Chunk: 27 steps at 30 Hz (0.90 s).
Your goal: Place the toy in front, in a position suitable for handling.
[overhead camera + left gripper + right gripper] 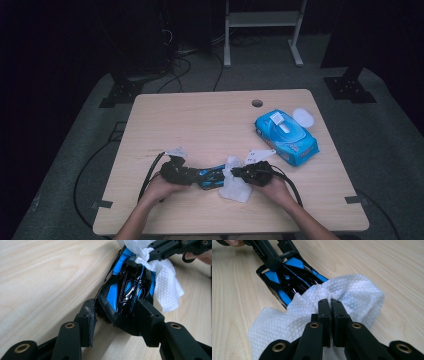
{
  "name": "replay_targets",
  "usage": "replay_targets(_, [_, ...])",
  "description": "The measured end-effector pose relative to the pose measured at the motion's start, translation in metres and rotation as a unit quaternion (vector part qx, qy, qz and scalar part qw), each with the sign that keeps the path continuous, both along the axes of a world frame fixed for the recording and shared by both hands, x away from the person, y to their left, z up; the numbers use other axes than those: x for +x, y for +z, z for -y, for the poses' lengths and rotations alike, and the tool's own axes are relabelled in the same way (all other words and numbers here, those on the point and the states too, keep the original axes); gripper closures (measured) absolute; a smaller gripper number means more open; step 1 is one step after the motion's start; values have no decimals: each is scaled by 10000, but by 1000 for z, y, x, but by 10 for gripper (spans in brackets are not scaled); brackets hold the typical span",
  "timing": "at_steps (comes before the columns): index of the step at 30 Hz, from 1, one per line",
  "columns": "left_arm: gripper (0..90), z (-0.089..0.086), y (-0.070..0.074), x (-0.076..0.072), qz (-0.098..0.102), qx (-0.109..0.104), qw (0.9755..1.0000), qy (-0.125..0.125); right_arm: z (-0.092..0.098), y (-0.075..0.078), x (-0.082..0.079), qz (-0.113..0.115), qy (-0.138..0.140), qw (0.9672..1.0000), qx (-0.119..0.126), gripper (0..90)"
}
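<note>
Meanwhile, left tongs (116,315) pinching toy car (127,290), right tongs (330,302) pinching wipe (352,292).

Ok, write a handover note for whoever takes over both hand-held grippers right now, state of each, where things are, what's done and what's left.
Left hand-held gripper: closed on the rear of the glossy black-and-blue toy car, steadying it on the light wooden table.
Right hand-held gripper: shut on a bunched white textured wet wipe, pressed against the car's other end.
Blue wipes pack, lid open, sits at the table's right side.
Done: wipe pulled, car gripped, wipe on the car.
Left: probably wiping the rest of the body; how much is already clean cannot be told.
</note>
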<state>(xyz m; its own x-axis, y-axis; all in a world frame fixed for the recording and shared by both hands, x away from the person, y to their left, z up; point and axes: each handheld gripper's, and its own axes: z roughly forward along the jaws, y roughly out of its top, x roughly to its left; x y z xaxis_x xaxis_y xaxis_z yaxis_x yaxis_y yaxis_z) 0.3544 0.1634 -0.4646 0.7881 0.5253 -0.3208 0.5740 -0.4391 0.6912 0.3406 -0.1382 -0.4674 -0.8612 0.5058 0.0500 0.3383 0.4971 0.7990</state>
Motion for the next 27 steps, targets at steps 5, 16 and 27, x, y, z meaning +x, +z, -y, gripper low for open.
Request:
replay_targets(5, [528, 2, 1, -2, 429, 12, 9991, -58, 2, 0, -1, 32, -52, 10000, -5, 866])
replay_targets(16, [465, 6, -1, 3, 128, 31, 9999, -77, 5, -1, -1, 17, -129, 9999, 12, 866])
replay_targets(27, [397, 4, -5, 6, -579, -240, 9980, -46, 5, -1, -1, 20, -123, 9999, 37, 865])
